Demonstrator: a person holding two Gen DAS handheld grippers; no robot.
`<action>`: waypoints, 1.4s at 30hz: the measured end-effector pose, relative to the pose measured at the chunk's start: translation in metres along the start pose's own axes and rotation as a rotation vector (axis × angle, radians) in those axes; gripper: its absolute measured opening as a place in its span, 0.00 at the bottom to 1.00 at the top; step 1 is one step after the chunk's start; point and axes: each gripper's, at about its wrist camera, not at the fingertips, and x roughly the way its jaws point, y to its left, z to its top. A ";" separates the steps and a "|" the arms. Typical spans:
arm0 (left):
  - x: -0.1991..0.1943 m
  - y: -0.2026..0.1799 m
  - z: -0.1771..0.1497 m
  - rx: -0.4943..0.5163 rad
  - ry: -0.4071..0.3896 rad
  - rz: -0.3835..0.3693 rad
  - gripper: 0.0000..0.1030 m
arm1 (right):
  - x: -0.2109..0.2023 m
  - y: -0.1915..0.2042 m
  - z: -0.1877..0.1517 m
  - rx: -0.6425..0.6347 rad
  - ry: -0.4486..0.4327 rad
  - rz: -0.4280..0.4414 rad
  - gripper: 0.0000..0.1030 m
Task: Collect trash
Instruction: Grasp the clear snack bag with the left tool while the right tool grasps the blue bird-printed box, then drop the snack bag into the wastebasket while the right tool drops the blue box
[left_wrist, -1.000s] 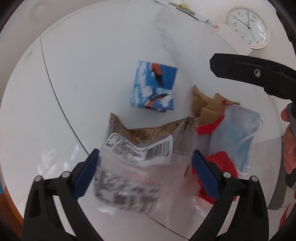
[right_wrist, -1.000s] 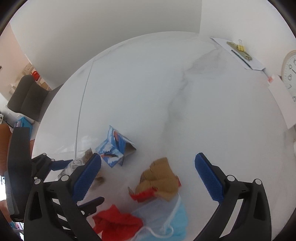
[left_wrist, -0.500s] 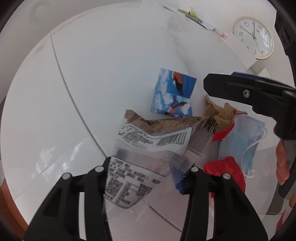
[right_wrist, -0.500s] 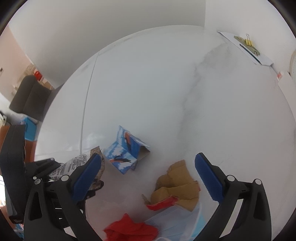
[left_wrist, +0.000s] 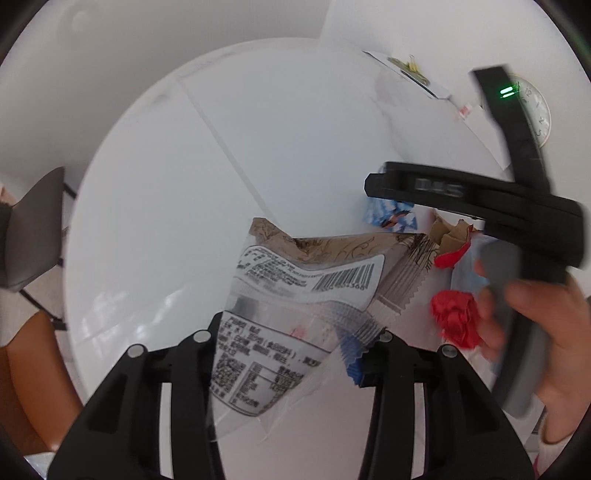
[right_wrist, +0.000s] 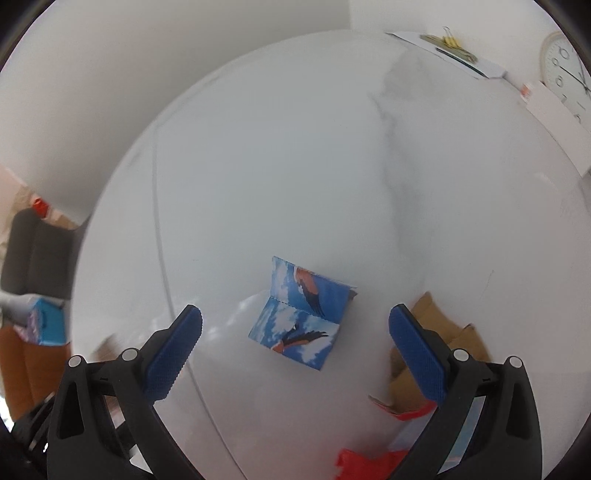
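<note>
The left gripper (left_wrist: 291, 343) is closing its jaws on the wrapper (left_wrist: 295, 295), a clear bag with a barcode label that sits between the pads and seems lifted off the table (left_wrist: 166, 184), though blur makes that hard to confirm. The right gripper (right_wrist: 295, 343) hangs wide open and empty, above the blue box (right_wrist: 303, 317) lying on the table between its fingers. Next, the right should drop straight down and pinch the box, while the left carries the wrapper off to wherever trash goes.

Left gripper (left_wrist: 284, 343): black frame, silver pivot screws, blue ribbed pads. Right gripper (right_wrist: 295, 347): same build; green indicator light, grey handle. Hand (left_wrist: 546, 354): no glove worn.
</note>
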 end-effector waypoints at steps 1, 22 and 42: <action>-0.006 0.006 -0.005 -0.008 -0.003 0.004 0.41 | 0.005 0.001 -0.001 0.002 0.004 -0.021 0.89; -0.080 0.050 -0.054 -0.115 -0.067 0.100 0.41 | -0.042 0.042 -0.024 -0.201 -0.070 0.006 0.50; -0.165 0.107 -0.195 -0.085 0.001 0.167 0.42 | -0.153 0.187 -0.239 -0.547 0.117 0.346 0.50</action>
